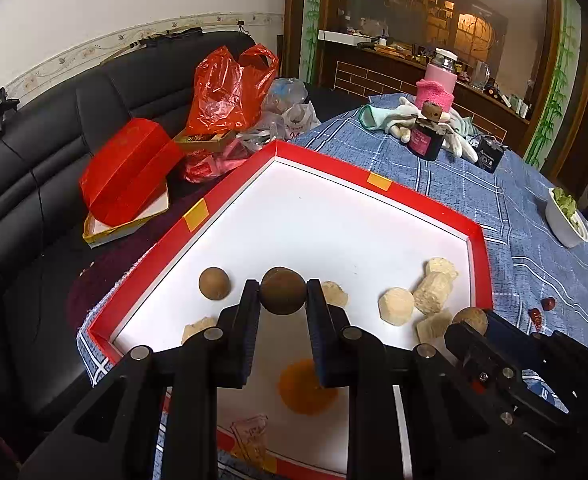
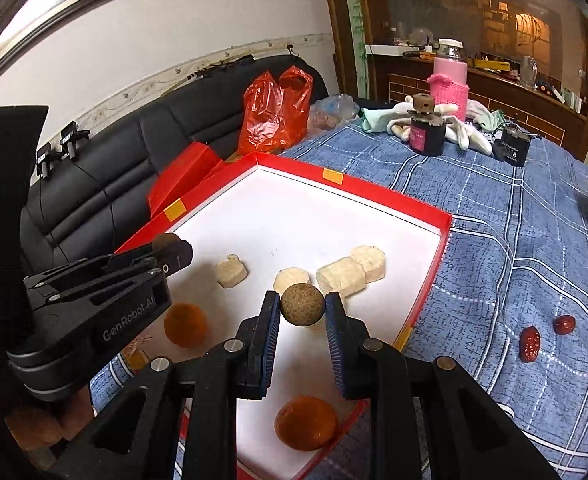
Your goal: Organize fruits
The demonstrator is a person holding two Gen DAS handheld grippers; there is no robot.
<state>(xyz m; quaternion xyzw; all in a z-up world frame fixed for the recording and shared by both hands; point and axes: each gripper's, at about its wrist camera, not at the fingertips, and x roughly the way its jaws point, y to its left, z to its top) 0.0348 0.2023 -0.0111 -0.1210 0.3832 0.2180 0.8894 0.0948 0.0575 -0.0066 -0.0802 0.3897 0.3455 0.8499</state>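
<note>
Holding: both grippers carry one small round brown fruit each, above the red tray [image 1: 482,256] on the counter [image 2: 494,208]
Left gripper [image 1: 282,294]: closed on a dark brown ball [image 1: 282,290], pinched at its widest line so it cannot roll out of the pads
Right gripper [image 2: 302,305]: closed on a paler tan ball [image 2: 302,305], gripped the same way, across the middle
Height: each ball seems to hang clear of the white tray floor, probably so it can be carried over the other pieces without knocking them
Loose brown ball [image 1: 213,283]: lies on the tray floor just left of the left gripper; the held ones may be meant to join it, grouping like with like
Pale chunks [image 2: 342,276]: clustered toward the right side of the tray, touching one another, already a group of their own
Orange fruits [image 2: 306,422]: two lie near the tray's front edge, apart from each other
Red dates [image 2: 530,343]: two lie on the blue cloth outside the tray, well apart from it, apparently not yet sorted
Likely step: setting the brown balls down on the left side, clear of the pale chunks
</note>
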